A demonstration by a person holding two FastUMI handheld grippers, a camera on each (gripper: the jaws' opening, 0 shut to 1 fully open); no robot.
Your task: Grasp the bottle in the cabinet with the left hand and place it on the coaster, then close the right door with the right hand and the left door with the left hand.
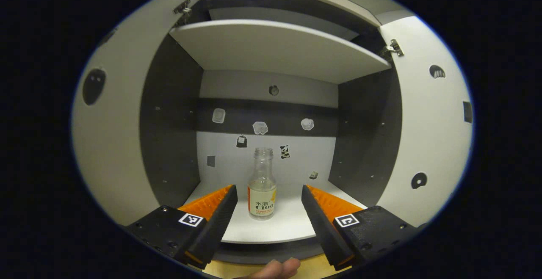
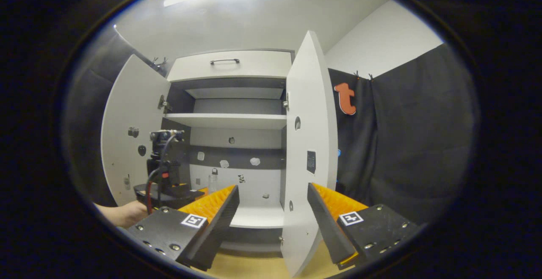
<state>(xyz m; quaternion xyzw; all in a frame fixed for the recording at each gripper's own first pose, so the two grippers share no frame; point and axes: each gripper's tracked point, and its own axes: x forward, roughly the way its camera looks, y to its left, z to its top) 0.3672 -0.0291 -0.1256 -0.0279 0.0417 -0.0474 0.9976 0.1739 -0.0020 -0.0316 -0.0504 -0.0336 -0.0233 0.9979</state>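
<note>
A clear bottle with an orange and white label and no cap stands upright on the cabinet's bottom shelf. My left gripper is open just in front of that shelf, its fingers framing the bottle without touching it. In the right gripper view the same bottle shows small inside the cabinet, behind the left gripper and the hand holding it. My right gripper is open and holds nothing, farther back from the cabinet, with the right door swung open edge-on between its fingers.
Both doors stand wide open: left door, right door. An upper shelf spans the cabinet above the bottle. Small stickers dot the back wall. A drawer with a handle tops the cabinet. Wooden tabletop lies below.
</note>
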